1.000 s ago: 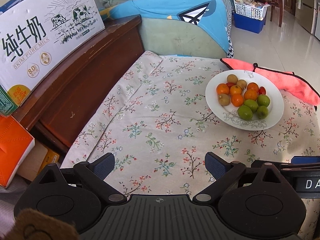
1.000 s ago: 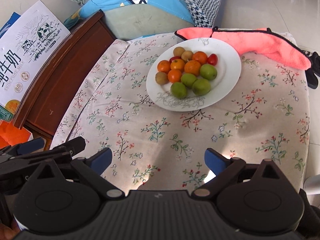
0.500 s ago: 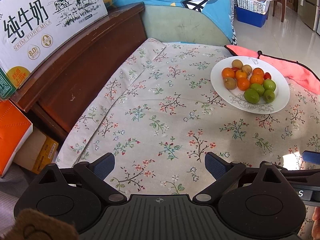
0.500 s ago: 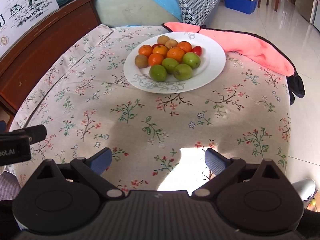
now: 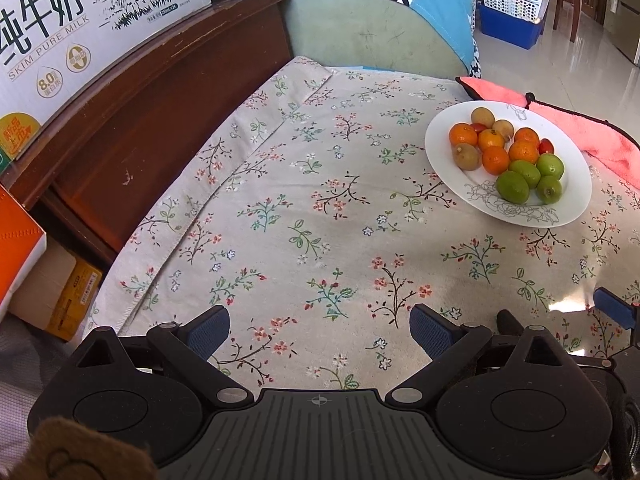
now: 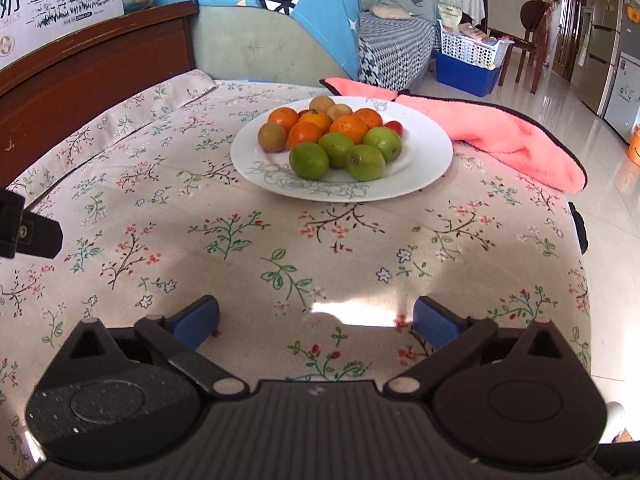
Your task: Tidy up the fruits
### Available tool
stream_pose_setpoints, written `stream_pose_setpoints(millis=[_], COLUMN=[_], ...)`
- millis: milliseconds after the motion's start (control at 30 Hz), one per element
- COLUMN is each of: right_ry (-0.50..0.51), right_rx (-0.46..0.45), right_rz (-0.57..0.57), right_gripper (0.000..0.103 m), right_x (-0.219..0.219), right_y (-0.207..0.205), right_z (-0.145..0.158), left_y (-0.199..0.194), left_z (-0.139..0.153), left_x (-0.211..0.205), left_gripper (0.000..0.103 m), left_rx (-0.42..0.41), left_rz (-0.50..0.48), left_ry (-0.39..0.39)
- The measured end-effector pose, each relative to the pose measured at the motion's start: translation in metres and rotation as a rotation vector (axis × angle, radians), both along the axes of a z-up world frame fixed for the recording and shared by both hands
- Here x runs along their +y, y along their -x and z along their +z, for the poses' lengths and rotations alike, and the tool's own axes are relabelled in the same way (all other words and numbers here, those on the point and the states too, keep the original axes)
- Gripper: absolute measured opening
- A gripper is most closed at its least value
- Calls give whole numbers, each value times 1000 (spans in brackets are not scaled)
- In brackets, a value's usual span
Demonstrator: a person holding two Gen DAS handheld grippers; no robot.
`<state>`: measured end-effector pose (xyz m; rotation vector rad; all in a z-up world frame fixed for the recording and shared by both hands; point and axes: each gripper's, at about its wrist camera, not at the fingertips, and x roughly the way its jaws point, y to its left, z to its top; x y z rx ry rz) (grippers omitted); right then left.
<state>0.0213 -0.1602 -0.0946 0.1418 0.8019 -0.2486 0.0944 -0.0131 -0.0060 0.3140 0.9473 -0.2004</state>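
Observation:
A white plate sits on the floral tablecloth, holding several oranges, several green fruits, brown kiwi-like fruits and a small red tomato. My left gripper hovers open over bare cloth, well short and left of the plate. My right gripper is open too, low over the cloth, with the plate straight ahead. Nothing lies between either pair of fingers.
A pink cloth lies right of the plate. A dark wooden bench with a milk carton box borders the table's left side. A blue-cushioned sofa stands behind. The tiled floor drops off to the right.
Both grippers have dropped lower and tilted up toward the plate; the right gripper has swung to face it head on. Fruits have not moved. Both stay open.

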Motion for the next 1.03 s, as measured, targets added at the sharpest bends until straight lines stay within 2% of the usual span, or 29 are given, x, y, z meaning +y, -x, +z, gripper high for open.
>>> stream_pose_setpoints(millis=[167, 1033], right_ry=[24, 20], right_rx=[-109, -113], right_rz=[-39, -33], right_gripper=[103, 103], right_x=[-6, -8], right_y=[-4, -7], right_z=[-10, -10], left_y=[-5, -22], left_z=[-6, -20], left_x=[-1, 8], left_gripper=[98, 98], left_rx=[6, 42], left_rz=[10, 78], left_ry=[-9, -26])
